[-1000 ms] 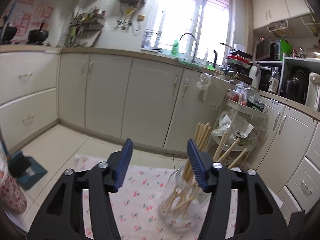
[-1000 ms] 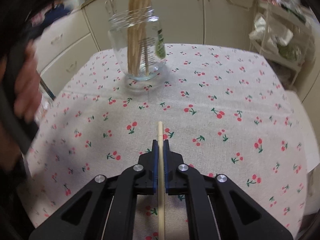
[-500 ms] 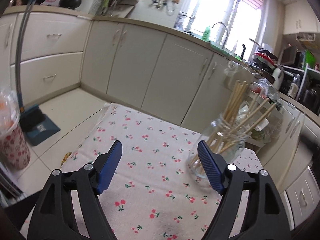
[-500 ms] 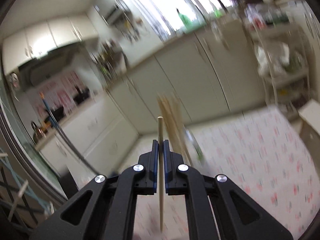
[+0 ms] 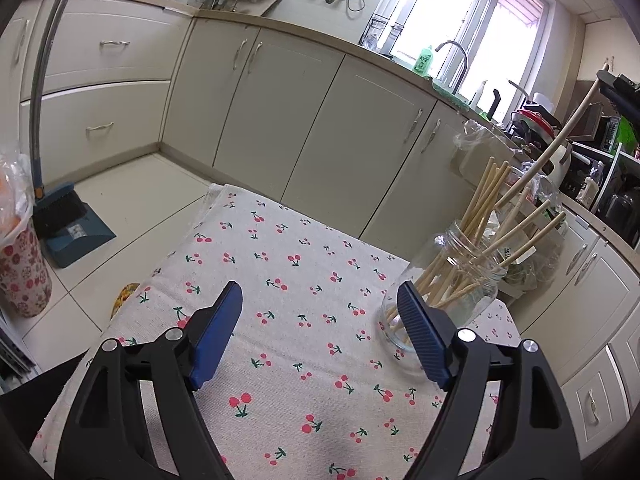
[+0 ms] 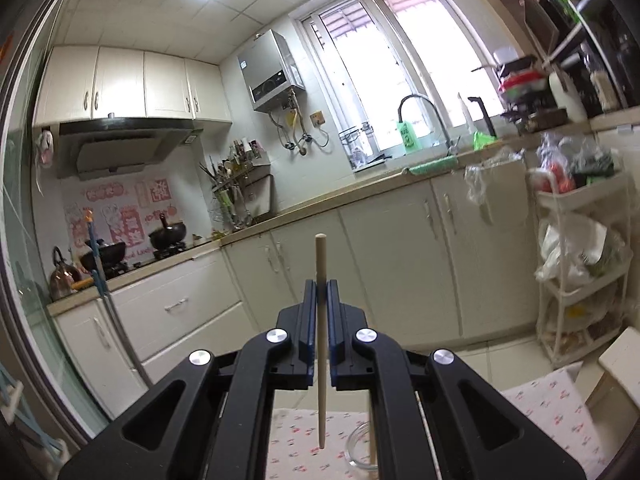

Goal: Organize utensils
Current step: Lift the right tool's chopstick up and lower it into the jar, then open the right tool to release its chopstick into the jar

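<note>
Left gripper (image 5: 320, 304): jaws wide apart, nothing between them, held above the near part of the worktop (image 5: 288, 368). The worktop is covered by one cherry-print tablecloth (image 5: 280, 248).

One clear glass jar (image 5: 444, 292) stands upright on the cloth at the right, just beyond the left gripper's right finger, which overlaps the jar's lower left side in this view; contact cannot be confirmed. The jar holds a bundle of wooden chopsticks (image 5: 480, 208), fanned out above the rim. A firm count is not possible because they overlap; roughly ten or more are visible.

Right gripper (image 6: 321, 292): jaws clamped together on one single chopstick (image 6: 321, 344). In the right wrist view this stick stands upright, its blunt end rising above the jaws and its lower end pointing down toward the cloth, just left of the jar rim (image 6: 360, 446) seen at the bottom of the frame. In the left wrist view the same stick slants down from the upper right toward the jar mouth; whether its tip is inside the mouth cannot be told.

Surroundings, left wrist view: one blue dustpan (image 5: 76, 236) with a broom on the floor at far left, one floral bin (image 5: 20, 264) at the left edge. Right wrist view: one tiered white rack (image 6: 580, 264) at right, one faucet (image 6: 424, 112) under the window.
</note>
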`<state>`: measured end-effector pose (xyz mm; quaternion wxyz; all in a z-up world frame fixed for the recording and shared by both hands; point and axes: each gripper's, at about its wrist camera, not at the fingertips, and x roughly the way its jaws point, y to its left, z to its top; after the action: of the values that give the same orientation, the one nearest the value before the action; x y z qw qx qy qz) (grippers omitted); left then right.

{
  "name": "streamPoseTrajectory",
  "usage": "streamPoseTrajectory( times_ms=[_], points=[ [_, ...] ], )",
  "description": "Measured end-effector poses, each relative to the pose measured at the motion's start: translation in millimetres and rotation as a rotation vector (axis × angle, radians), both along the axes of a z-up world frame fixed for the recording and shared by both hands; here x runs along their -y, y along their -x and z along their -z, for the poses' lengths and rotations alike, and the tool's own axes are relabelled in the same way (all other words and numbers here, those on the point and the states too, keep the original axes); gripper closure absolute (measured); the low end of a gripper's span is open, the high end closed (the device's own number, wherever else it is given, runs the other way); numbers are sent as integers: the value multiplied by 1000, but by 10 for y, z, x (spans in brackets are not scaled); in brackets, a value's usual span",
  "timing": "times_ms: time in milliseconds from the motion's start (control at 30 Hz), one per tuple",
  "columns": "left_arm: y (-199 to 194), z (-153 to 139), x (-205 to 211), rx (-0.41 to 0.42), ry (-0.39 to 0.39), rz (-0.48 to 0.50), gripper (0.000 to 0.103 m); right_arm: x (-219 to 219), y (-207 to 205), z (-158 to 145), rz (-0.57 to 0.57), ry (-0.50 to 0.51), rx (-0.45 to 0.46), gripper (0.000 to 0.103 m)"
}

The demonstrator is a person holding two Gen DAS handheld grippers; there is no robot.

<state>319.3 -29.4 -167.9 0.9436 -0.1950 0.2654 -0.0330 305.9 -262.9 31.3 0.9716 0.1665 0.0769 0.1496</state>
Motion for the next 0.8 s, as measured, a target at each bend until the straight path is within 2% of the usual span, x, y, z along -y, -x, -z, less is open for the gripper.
streamPoseTrajectory(
  times_ms=[167, 300, 800],
  points=[
    [-20, 1, 17, -10, 4, -1, 26, 18, -78, 72, 45, 47, 2, 97],
    [-39, 14, 21, -16, 7, -1, 25, 18, -197, 231, 64, 67, -31, 97],
    [-61, 32, 57, -30, -5, -4, 20, -204, -378, 771, 43, 196, -149, 97]
  ],
)
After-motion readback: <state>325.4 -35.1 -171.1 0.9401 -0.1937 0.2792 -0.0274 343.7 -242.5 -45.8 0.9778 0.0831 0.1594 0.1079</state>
